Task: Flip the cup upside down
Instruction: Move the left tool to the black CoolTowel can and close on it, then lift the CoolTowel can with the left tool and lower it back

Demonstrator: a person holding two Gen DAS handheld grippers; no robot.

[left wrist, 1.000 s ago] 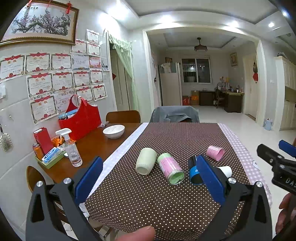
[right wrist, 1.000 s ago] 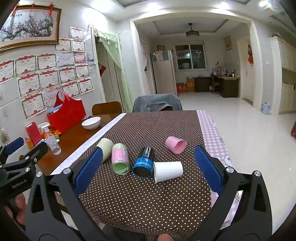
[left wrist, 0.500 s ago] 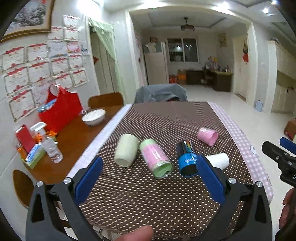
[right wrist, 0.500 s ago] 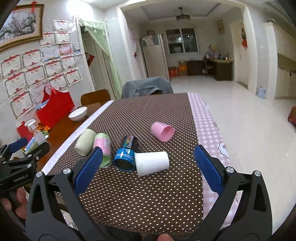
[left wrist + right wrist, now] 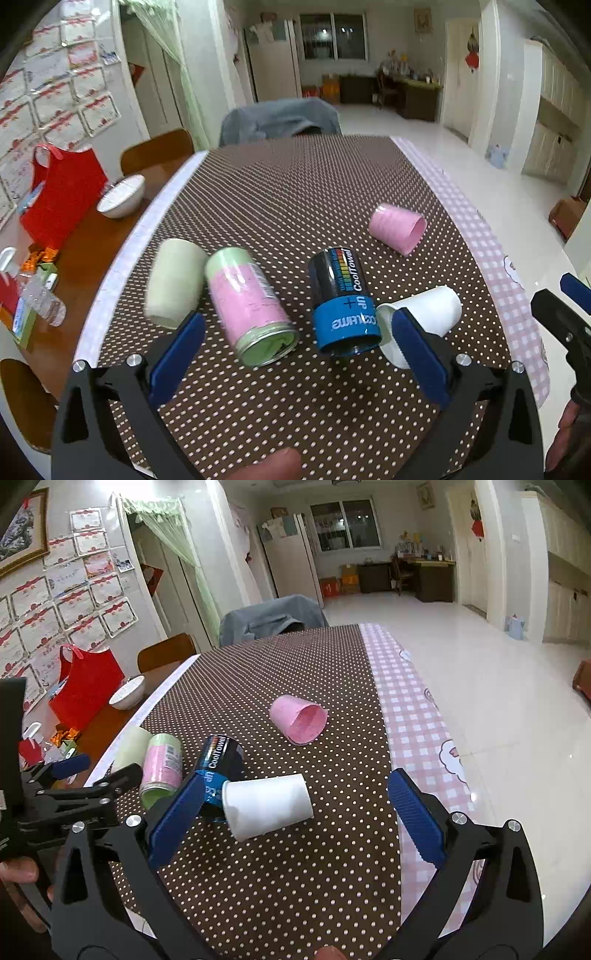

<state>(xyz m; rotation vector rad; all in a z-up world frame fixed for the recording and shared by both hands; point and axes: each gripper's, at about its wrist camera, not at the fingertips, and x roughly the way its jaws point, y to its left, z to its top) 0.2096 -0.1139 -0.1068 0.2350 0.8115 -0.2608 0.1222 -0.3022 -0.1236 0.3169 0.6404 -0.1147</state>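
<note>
Several cups and cans lie on their sides on the brown dotted tablecloth (image 5: 295, 199): a pale green cup (image 5: 173, 282), a pink-and-green can (image 5: 251, 306), a blue-and-black can (image 5: 341, 301), a white cup (image 5: 424, 314) and a pink cup (image 5: 397, 229). My left gripper (image 5: 295, 356) is open and empty, just short of the two cans. My right gripper (image 5: 293, 816) is open and empty, with the white cup (image 5: 266, 805) lying between its fingers' line of sight. The pink cup (image 5: 299, 720) lies farther back. The left gripper (image 5: 74, 782) shows at the left of the right wrist view.
A red bag (image 5: 59, 195), a white bowl (image 5: 120, 195), a water bottle (image 5: 44, 301) and small boxes sit on the bare wooden table part at left. A pink checked cloth edge (image 5: 417, 716) runs along the right. A chair with a grey cover (image 5: 277, 118) stands at the far end.
Both grippers have moved forward and lower toward the cups, which now look larger. The right gripper has closed in on the white cup. Both stay open.
</note>
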